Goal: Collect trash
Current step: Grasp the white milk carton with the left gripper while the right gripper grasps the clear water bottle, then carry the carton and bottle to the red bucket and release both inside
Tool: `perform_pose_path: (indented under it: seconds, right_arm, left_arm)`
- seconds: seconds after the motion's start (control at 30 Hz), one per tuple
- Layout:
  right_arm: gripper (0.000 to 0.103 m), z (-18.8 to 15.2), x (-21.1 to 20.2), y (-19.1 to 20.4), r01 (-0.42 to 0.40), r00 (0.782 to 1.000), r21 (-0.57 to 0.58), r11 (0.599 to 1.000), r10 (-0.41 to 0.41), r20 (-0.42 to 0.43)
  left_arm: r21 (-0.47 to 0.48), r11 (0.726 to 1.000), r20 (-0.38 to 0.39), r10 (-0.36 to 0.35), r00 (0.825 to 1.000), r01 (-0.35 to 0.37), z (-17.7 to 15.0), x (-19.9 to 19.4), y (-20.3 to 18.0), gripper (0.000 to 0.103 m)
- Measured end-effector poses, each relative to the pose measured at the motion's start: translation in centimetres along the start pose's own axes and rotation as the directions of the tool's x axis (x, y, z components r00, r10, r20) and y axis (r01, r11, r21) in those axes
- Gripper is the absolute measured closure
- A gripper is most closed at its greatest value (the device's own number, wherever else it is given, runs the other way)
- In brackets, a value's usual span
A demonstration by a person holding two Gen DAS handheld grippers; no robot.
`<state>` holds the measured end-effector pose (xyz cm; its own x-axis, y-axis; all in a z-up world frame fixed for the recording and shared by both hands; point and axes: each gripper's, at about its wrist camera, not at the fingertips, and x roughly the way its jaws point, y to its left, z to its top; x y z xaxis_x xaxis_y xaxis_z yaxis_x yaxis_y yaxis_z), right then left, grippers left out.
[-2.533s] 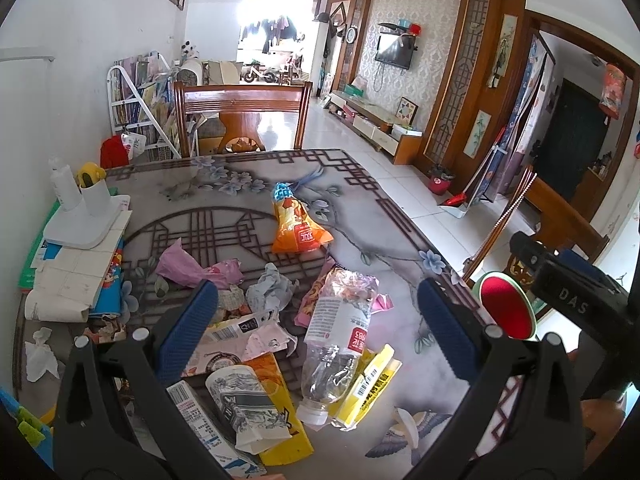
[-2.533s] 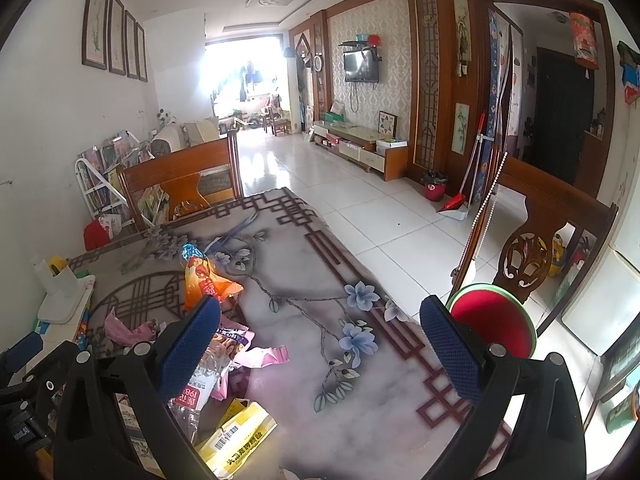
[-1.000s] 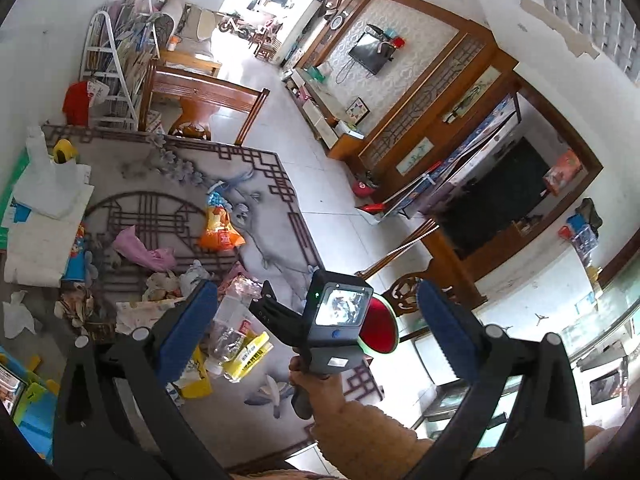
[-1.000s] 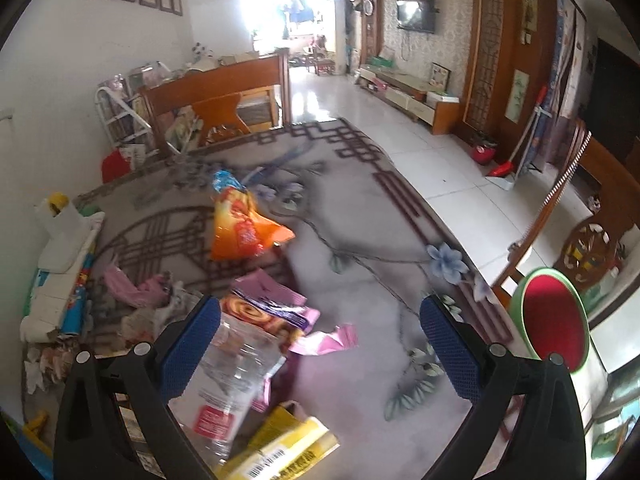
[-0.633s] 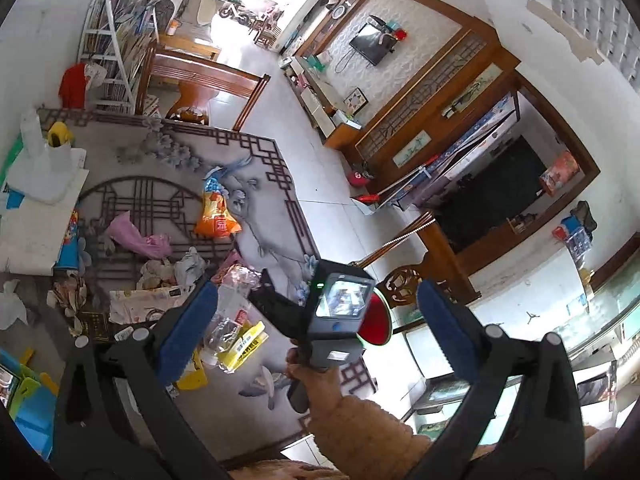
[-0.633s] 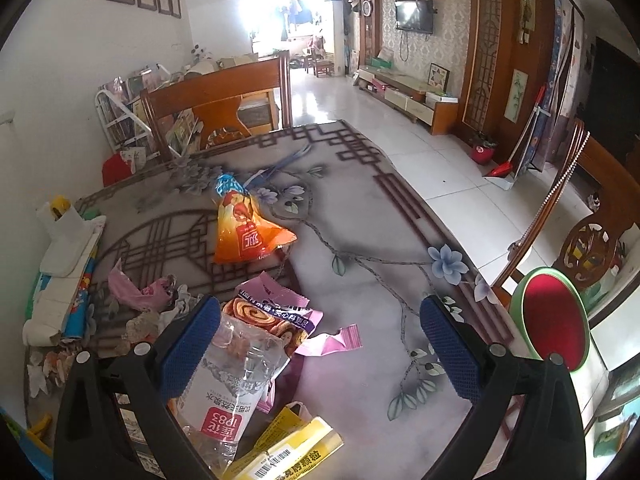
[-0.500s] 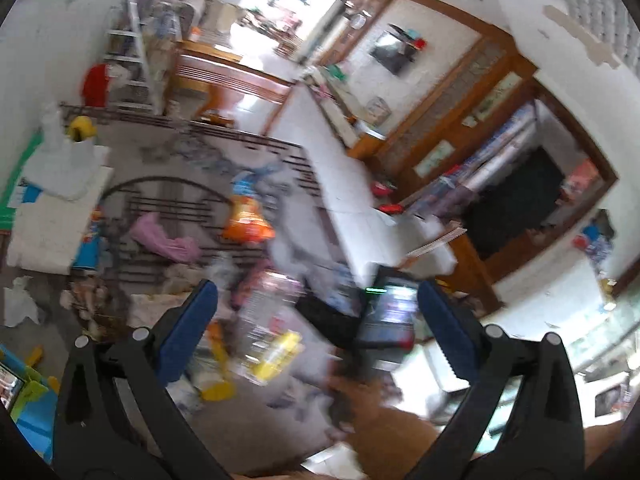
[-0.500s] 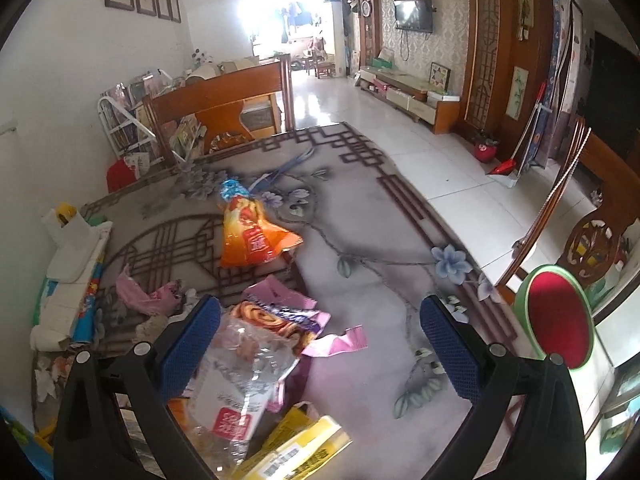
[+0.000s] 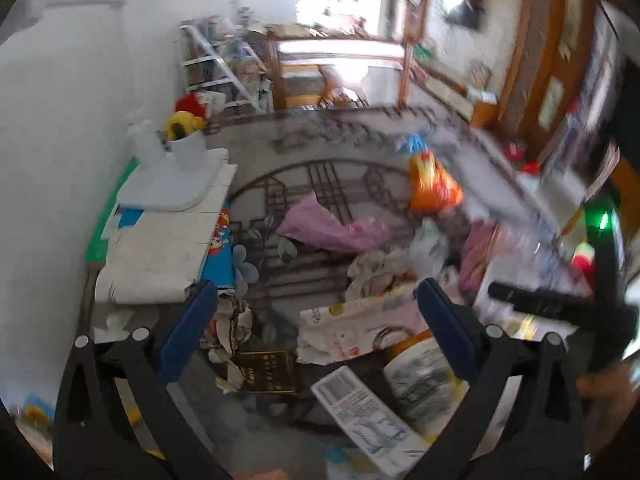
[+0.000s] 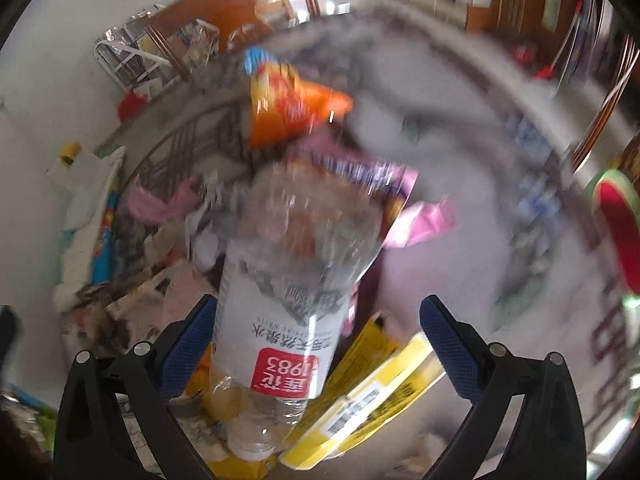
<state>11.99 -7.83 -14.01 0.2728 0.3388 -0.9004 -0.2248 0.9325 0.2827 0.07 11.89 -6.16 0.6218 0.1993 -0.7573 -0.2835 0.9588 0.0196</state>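
Left edge of worktop: a stack of white papers lies by the wall.
My left gripper: spread wide, holding nothing, poised over crumpled paper and a flat white wrapper.
Middle: a pink bag and an orange snack bag lie farther back among the litter.
My right gripper: wide open above a crushed clear plastic bottle; the bottle sits between my fingers, nearer the left one, contact unclear in the blur.
Right of bottle: a yellow carton just beside it.
Far right: a red stool off the worktop.
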Motion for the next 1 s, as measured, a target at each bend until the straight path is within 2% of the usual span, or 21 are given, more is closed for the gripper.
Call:
perform_pose_path:
  seconds: [0.1, 0.17, 0.23, 0.33, 0.4, 0.43, 0.47, 0.53, 0.6, 0.67, 0.77, 0.87, 0.9, 1.0]
  right_arm:
    - [0.04, -0.3, 0.1, -1.6, -0.149, 0.988, 0.057, 0.987, 0.152, -0.04]
    - [0.041, -0.3, -0.9, -1.8, -0.175, 0.984, 0.04, 0.984, 0.176, -0.031]
    - [0.043, -0.3, -2.6, -1.7, -0.172, 0.985, -0.004, 0.985, 0.172, 0.001]
    - [0.043, -0.6, -4.3, -2.1, -0.165, 0.985, -0.025, 0.986, 0.166, 0.039]
    - [0.043, -0.7, -5.3, -2.4, -0.157, 0.985, -0.029, 0.987, 0.159, 0.064]
    - [0.043, -0.8, -5.4, -2.5, -0.151, 0.986, -0.032, 0.988, 0.153, 0.073]
    - [0.043, -0.9, -5.8, -2.5, -0.145, 0.986, -0.035, 0.989, 0.147, 0.084]
    - [0.043, -1.1, -6.0, -2.7, -0.136, 0.986, -0.04, 0.99, 0.139, 0.095]
    - [0.043, -1.3, -5.9, -2.7, -0.132, 0.986, -0.042, 0.99, 0.135, 0.096]
    - [0.043, -1.4, -5.8, -2.5, -0.131, 0.987, -0.043, 0.99, 0.134, 0.09]
    - [0.043, -1.5, -5.9, -2.2, -0.127, 0.987, -0.057, 0.99, 0.132, 0.087]
    - [0.043, -1.6, -6.6, -2.1, -0.131, 0.985, -0.068, 0.989, 0.138, 0.102]
    - [0.043, -1.6, -6.9, -2.0, -0.134, 0.984, -0.072, 0.988, 0.141, 0.109]
    - [0.043, -1.5, -8.1, -1.9, -0.131, 0.979, -0.09, 0.987, 0.143, 0.147]
  left_arm:
    - [0.08, 0.994, -0.061, -0.068, 0.996, 0.073, -0.3, 1.5, -0.6, 0.005]
    - [0.044, 0.989, -0.153, -0.13, 0.98, 0.139, -0.5, 2.3, -0.2, 0.005]
    - [-0.014, 0.979, -0.199, -0.2, 0.959, 0.201, -1.1, 2.4, 0.1, 0.005]
    - [-0.065, 0.981, -0.264, -0.193, 0.945, 0.182, -2.5, 2.9, 0.1, 0.005]
    - [-0.157, 0.973, -0.313, -0.213, 0.926, 0.171, -3.7, 3.4, 0.7, 0.005]
    - [-0.228, 0.959, -0.341, -0.238, 0.909, 0.166, -4.6, 3.7, 1.2, 0.005]
    - [-0.268, 0.95, -0.352, -0.249, 0.902, 0.158, -5.2, 4.0, 1.6, 0.006]
    - [-0.332, 0.933, -0.374, -0.264, 0.889, 0.138, -6.3, 4.4, 2.3, 0.013]
    - [-0.385, 0.914, -0.4, -0.293, 0.868, 0.131, -7.2, 5.0, 2.5, 0.022]
    - [-0.406, 0.904, -0.408, -0.312, 0.858, 0.136, -7.9, 5.2, 2.0, 0.027]
    - [-0.428, 0.892, -0.402, -0.334, 0.853, 0.148, -8.5, 5.4, 1.7, 0.048]
    - [-0.446, 0.878, -0.364, -0.358, 0.86, 0.176, -8.4, 4.5, 1.8, 0.062]
    - [-0.444, 0.877, -0.354, -0.36, 0.864, 0.183, -8.3, 4.2, 1.7, 0.064]
    - [-0.417, 0.882, -0.282, -0.354, 0.892, 0.218, -7.2, 2.6, 1.6, 0.064]
